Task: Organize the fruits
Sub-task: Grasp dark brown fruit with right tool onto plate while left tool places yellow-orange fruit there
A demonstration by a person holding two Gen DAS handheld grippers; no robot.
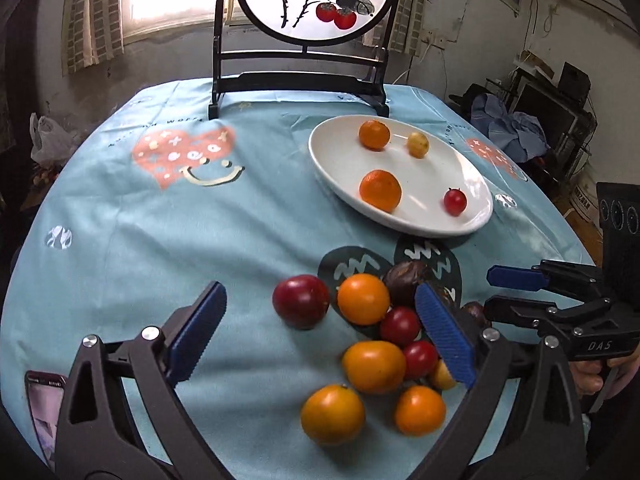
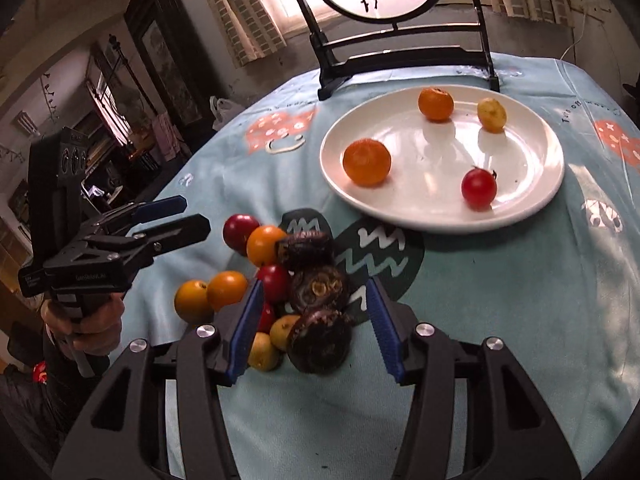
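Hovering over a loose pile of fruit (image 1: 384,340) on the light-blue printed tablecloth (image 1: 160,248) covering the tabletop, the left gripper (image 1: 320,336) has its blue-padded jaws spread wide, nothing clamped; oranges and small red fruits sit in the gap but the pads touch none of them. Right gripper (image 2: 316,328) has its jaws partly apart around a dark wrinkled round fruit (image 2: 320,344) (pads not pressing on it, gap visible both sides). Pile holds orange round fruits, red plum-like fruits, small yellow ones and dark wrinkled ones, all bunched near the dark-green zigzag print.

White oval ceramic plate (image 2: 532,196) lies farther back on the tabletop, well apart from the pile. On it: two orange mandarins (image 2: 367,162), one small yellow fruit (image 2: 492,114), one small red cherry tomato (image 2: 479,187), all separate from each other.

Behind the plate stands a black wooden frame with a round painted screen (image 1: 316,0). A hand (image 2: 92,316) grips the left gripper's handle in the right wrist view.
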